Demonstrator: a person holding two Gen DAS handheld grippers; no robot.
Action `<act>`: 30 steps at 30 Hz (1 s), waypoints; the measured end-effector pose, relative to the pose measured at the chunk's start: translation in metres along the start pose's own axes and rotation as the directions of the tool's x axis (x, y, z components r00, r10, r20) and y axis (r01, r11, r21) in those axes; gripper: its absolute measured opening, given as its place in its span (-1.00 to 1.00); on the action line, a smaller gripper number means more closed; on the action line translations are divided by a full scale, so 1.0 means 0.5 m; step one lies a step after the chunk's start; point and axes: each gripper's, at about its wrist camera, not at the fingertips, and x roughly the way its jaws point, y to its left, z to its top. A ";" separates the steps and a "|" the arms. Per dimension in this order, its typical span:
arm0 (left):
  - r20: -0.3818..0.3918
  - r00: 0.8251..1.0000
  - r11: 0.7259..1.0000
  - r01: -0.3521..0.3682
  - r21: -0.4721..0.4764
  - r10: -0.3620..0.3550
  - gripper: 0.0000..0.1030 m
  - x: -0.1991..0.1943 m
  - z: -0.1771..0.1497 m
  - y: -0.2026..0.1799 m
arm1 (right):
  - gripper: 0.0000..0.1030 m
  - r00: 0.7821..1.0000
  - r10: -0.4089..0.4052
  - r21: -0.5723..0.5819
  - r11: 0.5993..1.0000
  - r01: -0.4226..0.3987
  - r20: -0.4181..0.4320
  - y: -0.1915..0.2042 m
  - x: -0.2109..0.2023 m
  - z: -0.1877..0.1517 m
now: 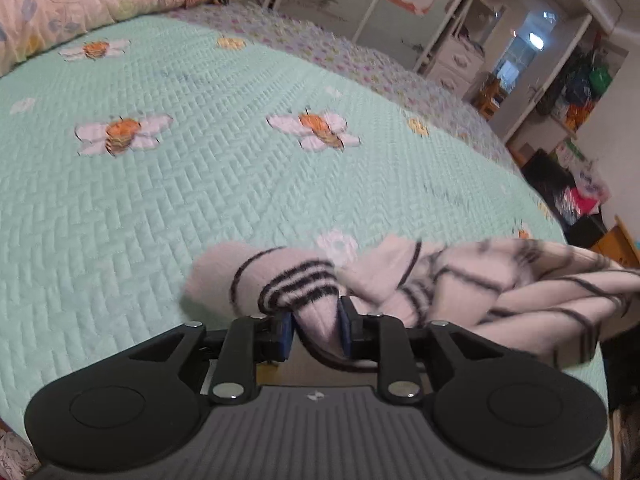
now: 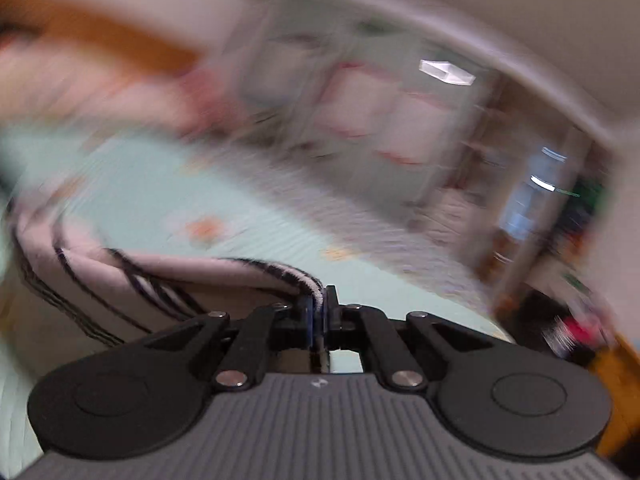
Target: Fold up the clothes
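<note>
Across the whole near and far view spreads the bed, covered by a mint-green quilted bedspread (image 1: pixel 200 184) stitched with white-winged orange bees; I count three full bees on it in the left wrist view, with bits of others at the edges. It serves as the folding surface, which is likely why so much of it lies bare.

At the far left lies one peach floral quilt roll (image 1: pixel 72 4), seemingly pushed back out of the way. Beyond the bed on the far right stand pale cupboards and a heap of coloured bags, too small to count.

Next in size is the one garment, a fluffy pale-pink knit with thin dark stripes (image 1: pixel 460 288), bunched at the near right edge of the bed. One striped end of it, perhaps a sleeve or cuff, runs down between the blue pads of the left tool (image 1: pixel 318 330), which stands narrow and pinches that thick fold. The right tool (image 2: pixel 319 312) is clamped tight on a thin striped hem of the same pink garment (image 2: pixel 168 276), which trails away to the left in that badly blurred view.

Two tools, then, each on a separate edge of one garment: my guess is they hold it so to lift it and spread it flat before any fold is made.
</note>
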 end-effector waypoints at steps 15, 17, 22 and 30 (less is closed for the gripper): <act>-0.075 0.991 0.924 0.127 0.360 -0.107 0.32 0.005 -0.047 -0.158 | -0.83 0.918 0.208 0.322 0.942 -0.095 -0.338 -0.054 0.011 -0.221; -0.075 0.996 0.906 0.075 0.417 -0.048 0.32 0.045 -0.055 -0.189 | -0.83 0.919 0.216 0.333 0.938 -0.101 -0.331 -0.043 0.011 -0.212; -0.148 0.986 0.919 0.128 0.373 -0.078 0.32 0.139 -0.040 -0.194 | -0.81 0.921 0.217 0.333 0.937 -0.104 -0.323 -0.041 0.004 -0.211; -0.102 0.985 0.968 0.156 0.196 -0.138 -0.91 0.163 -0.009 -0.182 | -0.75 0.918 0.208 0.345 0.935 -0.085 -0.337 -0.026 0.010 -0.224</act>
